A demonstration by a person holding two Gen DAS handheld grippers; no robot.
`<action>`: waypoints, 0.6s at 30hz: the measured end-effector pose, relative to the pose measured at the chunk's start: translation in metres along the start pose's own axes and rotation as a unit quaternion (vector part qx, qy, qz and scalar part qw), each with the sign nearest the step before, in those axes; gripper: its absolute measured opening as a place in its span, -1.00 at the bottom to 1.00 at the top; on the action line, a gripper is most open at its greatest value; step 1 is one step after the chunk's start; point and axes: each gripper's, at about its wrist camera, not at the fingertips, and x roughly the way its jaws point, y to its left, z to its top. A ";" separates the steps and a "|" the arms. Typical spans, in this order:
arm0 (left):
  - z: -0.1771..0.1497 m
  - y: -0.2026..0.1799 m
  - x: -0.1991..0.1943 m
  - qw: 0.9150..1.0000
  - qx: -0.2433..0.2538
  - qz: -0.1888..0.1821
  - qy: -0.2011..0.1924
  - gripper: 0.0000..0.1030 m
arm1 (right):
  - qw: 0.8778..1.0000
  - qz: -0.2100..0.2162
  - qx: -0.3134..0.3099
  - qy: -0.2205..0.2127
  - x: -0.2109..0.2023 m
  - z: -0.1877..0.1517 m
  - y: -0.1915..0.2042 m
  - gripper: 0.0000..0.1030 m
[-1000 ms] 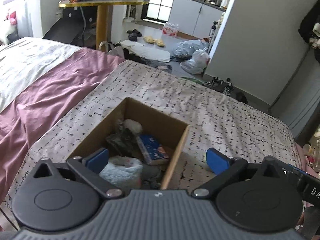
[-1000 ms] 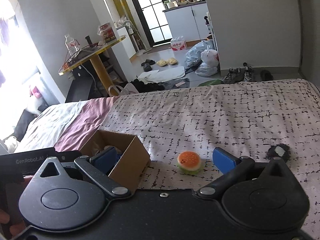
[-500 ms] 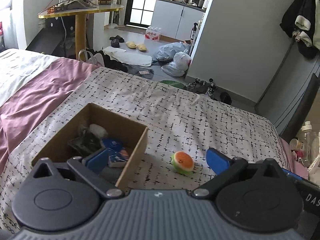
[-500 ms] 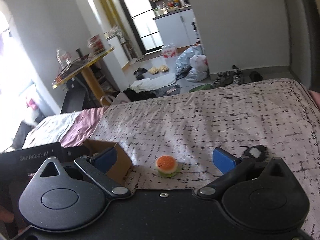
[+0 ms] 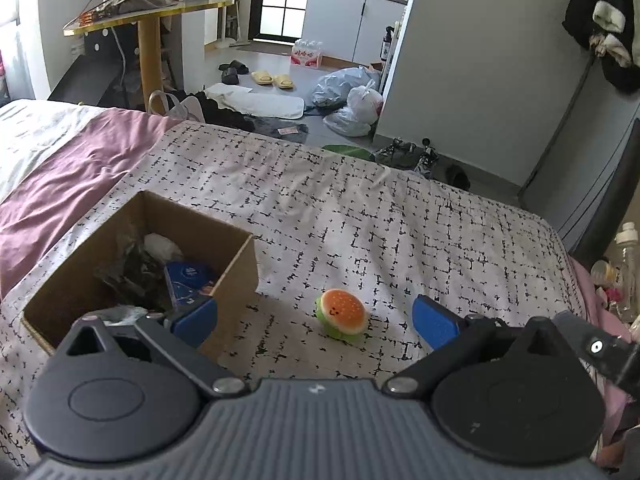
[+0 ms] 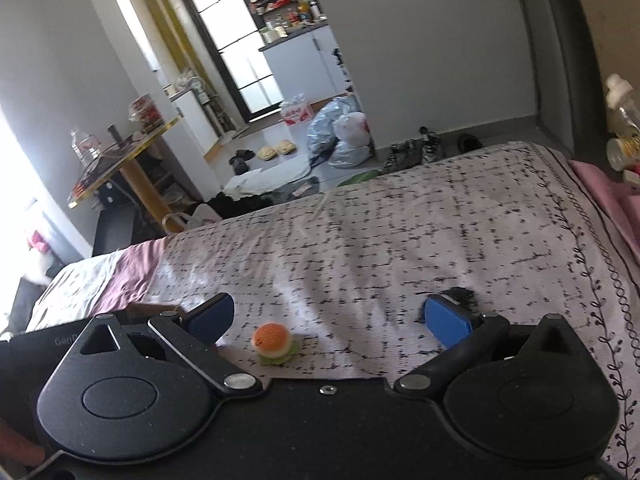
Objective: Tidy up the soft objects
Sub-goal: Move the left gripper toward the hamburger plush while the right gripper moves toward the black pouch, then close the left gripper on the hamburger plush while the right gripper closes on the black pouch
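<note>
A small plush burger (image 5: 342, 313) lies on the patterned bedspread, just right of an open cardboard box (image 5: 236, 272) that holds several soft items. My left gripper (image 5: 314, 318) is open and empty, with the burger between its blue fingertips and a little ahead. In the right wrist view the burger (image 6: 273, 341) lies near the left fingertip. My right gripper (image 6: 330, 320) is open and empty. A small dark soft object (image 6: 460, 295) lies just behind its right fingertip (image 6: 446, 322).
The bed's far edge drops to a cluttered floor with plastic bags (image 5: 352, 100) and shoes. A purple blanket (image 5: 68, 168) covers the bed's left side. Bottles (image 5: 624, 256) stand at the right edge. A yellow table (image 5: 148, 20) stands far left.
Both grippers have swung to the right. The left view moved off the box so the burger now lies between its fingertips. The right view has tilted and the box has almost left it.
</note>
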 end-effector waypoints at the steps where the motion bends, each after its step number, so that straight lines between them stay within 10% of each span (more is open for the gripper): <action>1: -0.001 -0.003 0.003 1.000 0.003 0.000 0.001 1.00 | 1.000 -0.004 0.006 0.000 0.000 0.001 -0.004 1.00; 18: -0.011 -0.028 0.075 0.999 0.022 -0.018 0.030 0.95 | 0.997 -0.063 0.048 0.019 0.032 0.004 -0.054 0.91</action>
